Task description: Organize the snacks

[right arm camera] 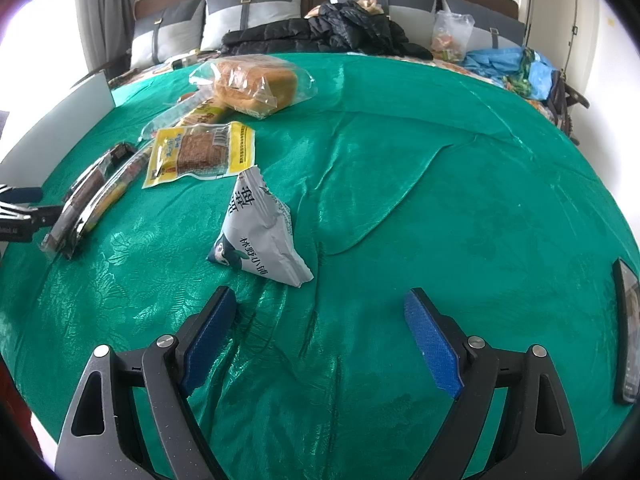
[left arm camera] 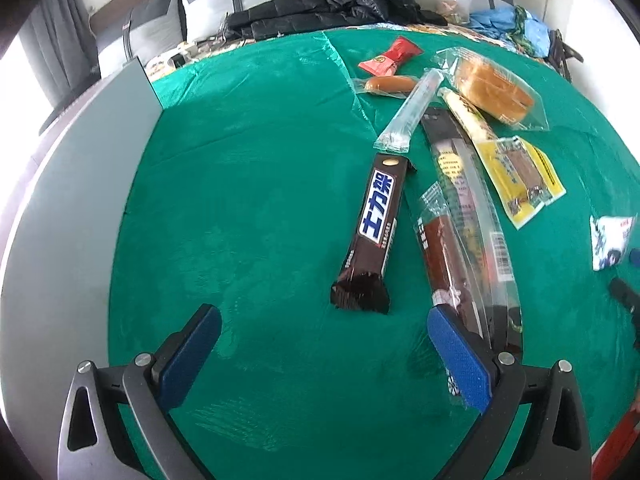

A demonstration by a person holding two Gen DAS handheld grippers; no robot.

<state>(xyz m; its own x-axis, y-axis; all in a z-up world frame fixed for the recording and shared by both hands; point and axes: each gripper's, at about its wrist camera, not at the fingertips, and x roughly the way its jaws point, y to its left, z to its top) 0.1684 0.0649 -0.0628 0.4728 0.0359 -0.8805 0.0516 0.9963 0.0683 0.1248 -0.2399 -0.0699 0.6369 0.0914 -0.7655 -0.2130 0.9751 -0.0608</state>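
Snacks lie on a green cloth point(left arm camera: 248, 184). In the left wrist view a brown chocolate bar point(left arm camera: 370, 236) lies just ahead of my open, empty left gripper point(left arm camera: 324, 328). Right of it lie a dark sausage pack point(left arm camera: 440, 256), a long dark pack point(left arm camera: 468, 200), a yellow pack point(left arm camera: 520, 176), a clear stick pack point(left arm camera: 412, 112), bagged bread point(left arm camera: 494, 88), a small sausage point(left arm camera: 390, 84) and a red candy point(left arm camera: 390, 58). In the right wrist view a white pouch point(right arm camera: 260, 228) lies just ahead of my open, empty right gripper point(right arm camera: 320, 312); bread point(right arm camera: 256, 82) and the yellow pack point(right arm camera: 202, 152) lie farther left.
A grey box wall point(left arm camera: 72, 184) stands at the left of the cloth. A phone point(right arm camera: 626, 328) lies at the right edge in the right wrist view. Black jackets point(right arm camera: 320, 32), pillows and bags lie behind the cloth. The left gripper shows at far left point(right arm camera: 24, 216).
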